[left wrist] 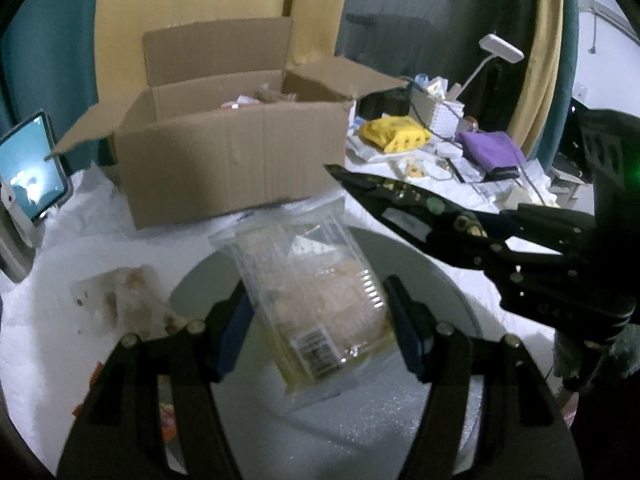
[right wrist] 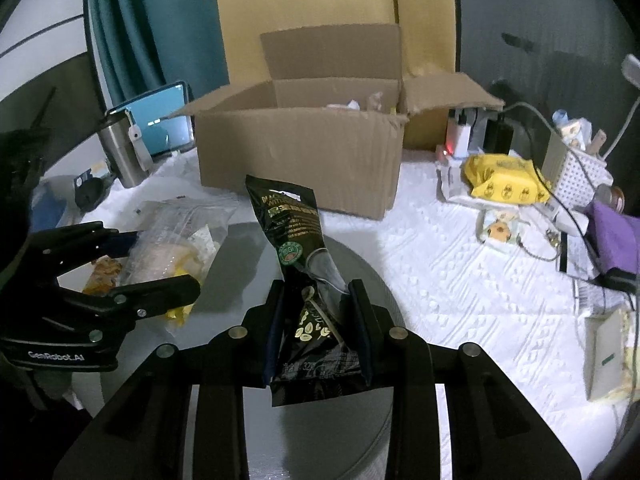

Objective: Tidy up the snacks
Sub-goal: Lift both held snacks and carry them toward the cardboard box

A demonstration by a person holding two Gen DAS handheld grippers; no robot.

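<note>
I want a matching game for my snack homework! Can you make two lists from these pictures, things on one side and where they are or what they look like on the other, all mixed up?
Things:
1. clear packet
2. black packet
3. cardboard box
4. yellow pack

Places or looks:
A. flaps open, standing on the white cloth
B. held by the left gripper
C. lying to the right of the box
D. held by the right gripper

Pairs: 1-B, 2-D, 3-A, 4-C

Brown cardboard box (right wrist: 304, 152), black snack packet (right wrist: 300, 248) with green seal, yellow patterned pack (right wrist: 504, 182), purple cloth (right wrist: 612, 232)
</note>
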